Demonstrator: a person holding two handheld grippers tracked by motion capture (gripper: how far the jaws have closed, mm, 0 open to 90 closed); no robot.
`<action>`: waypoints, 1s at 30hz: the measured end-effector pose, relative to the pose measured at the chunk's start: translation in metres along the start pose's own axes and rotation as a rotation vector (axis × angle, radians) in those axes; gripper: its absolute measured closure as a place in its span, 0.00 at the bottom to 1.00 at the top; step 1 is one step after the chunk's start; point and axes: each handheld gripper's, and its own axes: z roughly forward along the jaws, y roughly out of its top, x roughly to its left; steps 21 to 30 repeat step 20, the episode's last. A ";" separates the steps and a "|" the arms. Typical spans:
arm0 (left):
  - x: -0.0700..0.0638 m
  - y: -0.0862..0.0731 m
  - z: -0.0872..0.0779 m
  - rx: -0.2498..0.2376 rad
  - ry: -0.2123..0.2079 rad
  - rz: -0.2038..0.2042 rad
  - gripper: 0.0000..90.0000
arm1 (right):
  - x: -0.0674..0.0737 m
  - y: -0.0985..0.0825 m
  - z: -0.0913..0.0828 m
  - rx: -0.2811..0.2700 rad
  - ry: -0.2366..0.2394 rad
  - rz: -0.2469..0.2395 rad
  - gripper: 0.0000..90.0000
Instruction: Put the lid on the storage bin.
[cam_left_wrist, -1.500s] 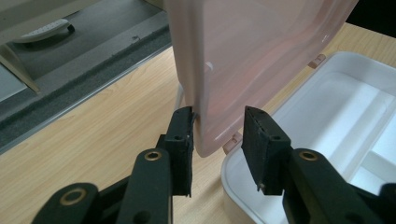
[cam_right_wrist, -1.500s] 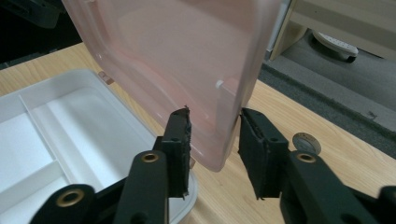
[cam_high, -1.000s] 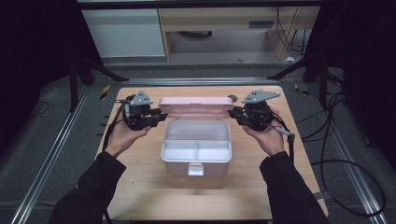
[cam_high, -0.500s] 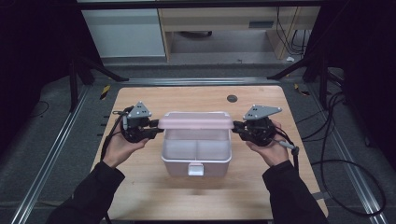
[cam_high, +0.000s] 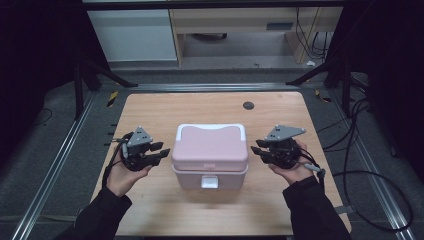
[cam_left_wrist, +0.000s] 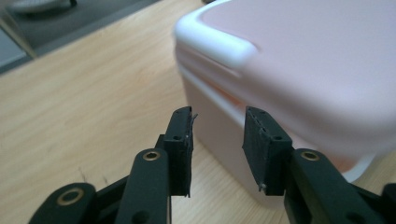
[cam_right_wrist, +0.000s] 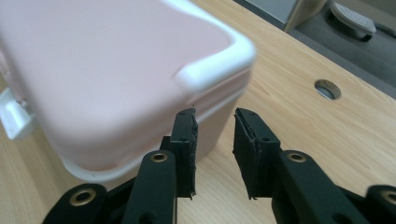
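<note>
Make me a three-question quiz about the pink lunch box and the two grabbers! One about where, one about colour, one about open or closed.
1. Where is the lunch box on the table?
A. in the middle, between the two grippers
B. at the far left corner
C. on the floor

2. What colour is its lid?
A. green
B. pink
C. black

3. How is the box?
A. lid off
B. tipped over
C. lid on

Answers:
1 A: it stands between the left gripper and the right gripper.
2 B: the lid is pale pink with a white rim.
3 C: the lid covers the base, and both grippers' jaws stand apart beside it, just opened, with nothing between them.
</note>
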 end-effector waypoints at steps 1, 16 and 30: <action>0.004 -0.004 0.001 0.005 0.006 -0.027 0.68 | -0.001 -0.003 0.000 0.003 -0.009 0.008 0.73; 0.044 -0.059 0.028 0.137 0.110 -0.102 0.45 | -0.035 -0.059 -0.003 0.044 -0.158 0.200 0.17; 0.051 -0.069 0.035 0.168 0.125 -0.143 0.38 | -0.044 -0.077 -0.006 0.063 -0.215 0.256 0.13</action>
